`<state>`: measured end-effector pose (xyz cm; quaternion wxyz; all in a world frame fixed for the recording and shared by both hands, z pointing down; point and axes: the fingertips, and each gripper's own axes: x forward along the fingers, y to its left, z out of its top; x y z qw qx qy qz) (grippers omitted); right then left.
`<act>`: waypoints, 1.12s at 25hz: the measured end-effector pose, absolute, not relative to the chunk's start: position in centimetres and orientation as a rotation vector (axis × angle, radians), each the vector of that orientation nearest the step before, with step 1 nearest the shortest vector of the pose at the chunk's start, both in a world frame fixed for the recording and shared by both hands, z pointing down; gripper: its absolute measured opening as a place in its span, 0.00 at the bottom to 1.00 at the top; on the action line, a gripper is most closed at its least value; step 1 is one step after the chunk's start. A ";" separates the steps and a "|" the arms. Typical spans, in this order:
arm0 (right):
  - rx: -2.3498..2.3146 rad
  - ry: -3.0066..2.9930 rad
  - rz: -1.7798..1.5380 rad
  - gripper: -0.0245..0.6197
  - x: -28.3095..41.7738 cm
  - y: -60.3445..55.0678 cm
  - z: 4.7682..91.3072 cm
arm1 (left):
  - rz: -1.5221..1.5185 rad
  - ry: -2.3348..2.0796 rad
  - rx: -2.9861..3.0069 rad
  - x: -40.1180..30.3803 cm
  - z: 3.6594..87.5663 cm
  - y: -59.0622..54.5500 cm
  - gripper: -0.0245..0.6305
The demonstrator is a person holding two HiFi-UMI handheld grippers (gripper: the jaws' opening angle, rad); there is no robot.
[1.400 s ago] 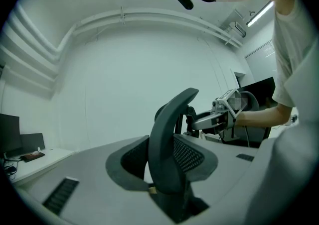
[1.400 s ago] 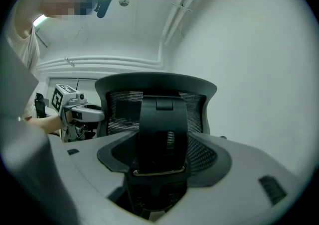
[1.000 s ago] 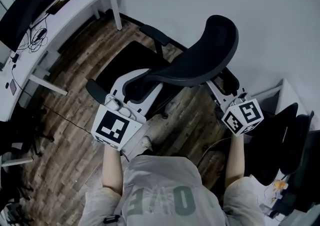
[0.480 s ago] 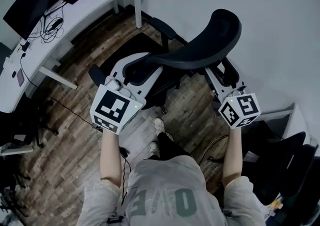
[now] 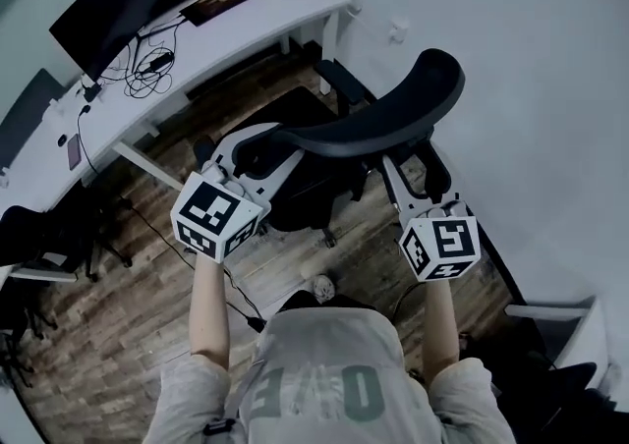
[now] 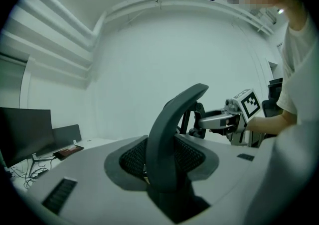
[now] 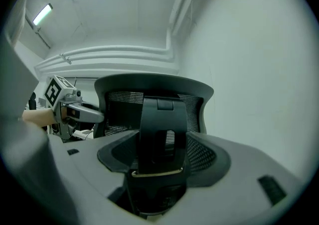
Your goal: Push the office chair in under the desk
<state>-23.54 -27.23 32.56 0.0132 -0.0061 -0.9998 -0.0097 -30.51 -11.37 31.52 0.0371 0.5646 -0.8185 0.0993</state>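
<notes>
The black office chair stands on the wood floor, its back toward me and its seat facing the white desk at the upper left. The chair is apart from the desk. My left gripper straddles the left rim of the backrest. Its jaws are opening, with the rim still between them and touching low in the gap. On the right, my right gripper is shut on the black spine bracket at the rear of the backrest. Each gripper also sees the other: the right gripper, the left gripper.
On the desk are a dark monitor, a flat device and loose cables. Another dark chair stands at the left, and a cable trails over the floor. A white wall runs close on the right.
The chair has rolled toward the desk with both grippers on its back. The person has stepped after it, and more of the desk and the monitor has come into view.
</notes>
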 end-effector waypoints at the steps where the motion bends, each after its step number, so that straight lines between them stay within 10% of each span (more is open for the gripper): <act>1: -0.029 -3.115 -0.034 0.49 -25.1 -27.0 32.5 | 0.301 -2.526 1.713 -32.1 31.5 -11.1 0.30; 28: -0.042 -3.059 -0.022 0.49 -59.7 -19.8 33.7 | 0.271 -2.525 1.719 -65.7 32.5 -3.8 0.30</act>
